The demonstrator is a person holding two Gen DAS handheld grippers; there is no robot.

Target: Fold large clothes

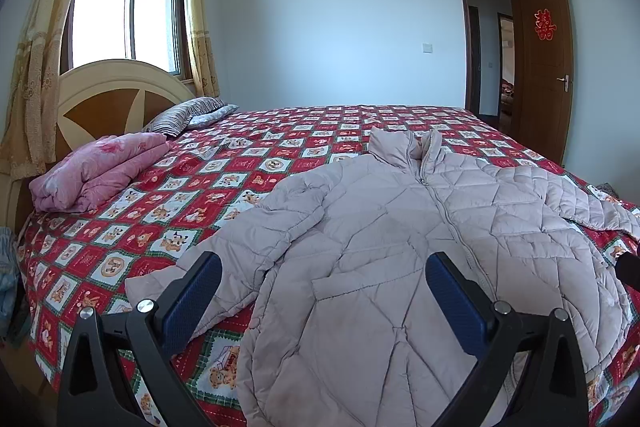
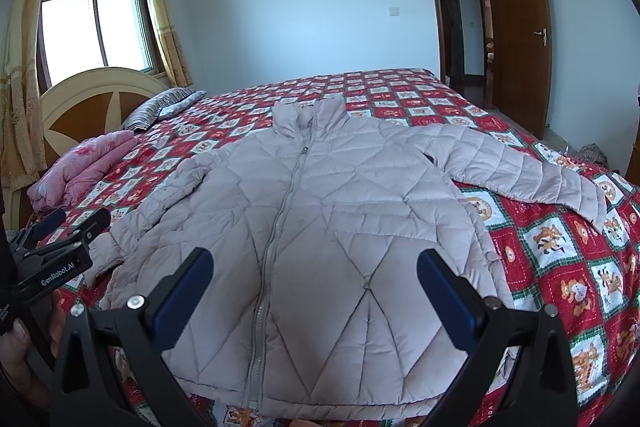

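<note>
- Left wrist view: the left gripper (image 1: 324,279) is held spread wide above the near hem of the quilted jacket (image 1: 400,227), nothing gripped
- Right wrist view: the right gripper (image 2: 316,275) is likewise held wide and empty over the jacket's hem
- The jacket is laid flat, zipped, collar away, on the checked bedspread (image 2: 560,247), one sleeve stretched sideways
- A pink folded quilt (image 1: 96,171) is seen well apart from the jacket, beside the headboard (image 1: 100,95)

Bedspread (image 2: 560,247) bare right of jacket (image 2: 320,207)
</note>
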